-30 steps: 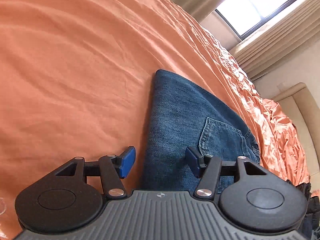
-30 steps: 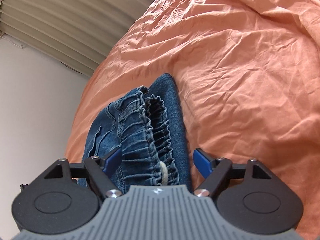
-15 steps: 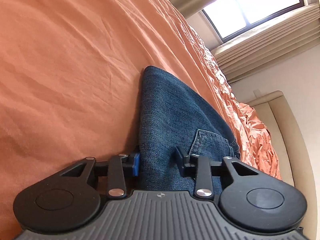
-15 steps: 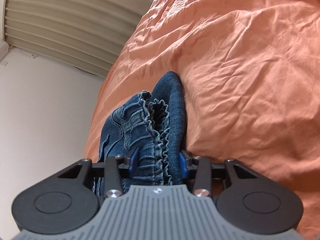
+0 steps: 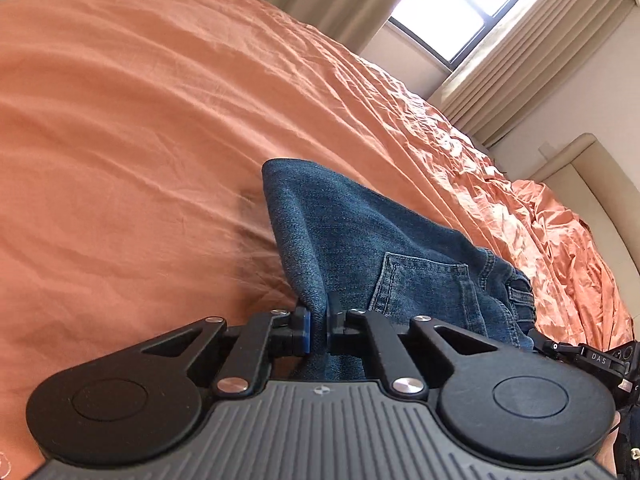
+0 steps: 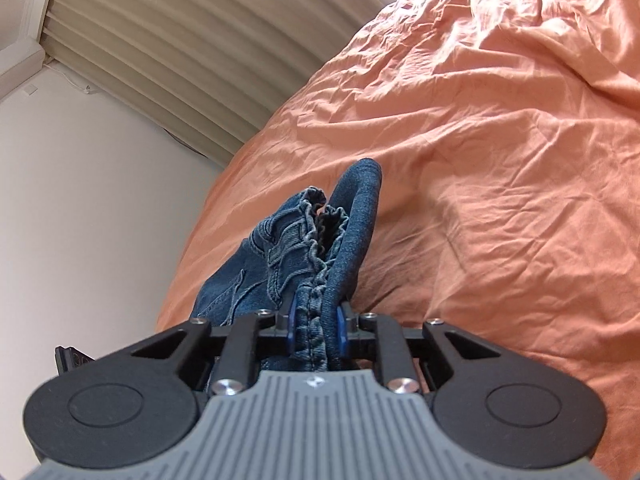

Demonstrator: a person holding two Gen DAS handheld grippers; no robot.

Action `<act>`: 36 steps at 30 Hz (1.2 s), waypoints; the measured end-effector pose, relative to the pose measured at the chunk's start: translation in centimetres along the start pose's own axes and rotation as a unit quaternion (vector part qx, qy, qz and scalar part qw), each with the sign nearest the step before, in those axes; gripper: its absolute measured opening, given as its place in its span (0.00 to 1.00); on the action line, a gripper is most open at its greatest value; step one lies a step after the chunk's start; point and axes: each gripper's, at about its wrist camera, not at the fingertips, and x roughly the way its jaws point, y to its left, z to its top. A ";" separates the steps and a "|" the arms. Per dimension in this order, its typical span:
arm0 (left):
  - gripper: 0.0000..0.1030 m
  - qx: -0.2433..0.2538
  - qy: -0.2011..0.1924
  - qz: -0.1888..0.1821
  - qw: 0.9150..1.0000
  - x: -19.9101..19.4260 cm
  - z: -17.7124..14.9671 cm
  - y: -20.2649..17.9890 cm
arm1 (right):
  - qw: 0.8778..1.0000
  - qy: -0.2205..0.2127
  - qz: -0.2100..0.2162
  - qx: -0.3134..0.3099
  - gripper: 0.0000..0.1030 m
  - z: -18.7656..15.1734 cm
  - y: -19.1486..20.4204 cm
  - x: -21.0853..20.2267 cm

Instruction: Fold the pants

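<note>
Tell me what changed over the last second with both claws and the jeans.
Both claws went from open to shut on the jeans: the left claw on the folded side edge, the right claw on the gathered waistband. The pinched denim now rises off the orange bedsheet. The sheet itself looks unchanged.

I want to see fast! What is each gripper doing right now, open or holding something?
Left gripper: jaws closed on the folded edge of the jeans.
Right gripper: jaws closed on the jeans' gathered waistband.
</note>
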 end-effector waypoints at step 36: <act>0.06 0.075 -0.058 0.172 0.981 -23.0 7.1 11.5 | 0.988 0.084 0.073 -0.109 0.14 -12.3 29.8 14.8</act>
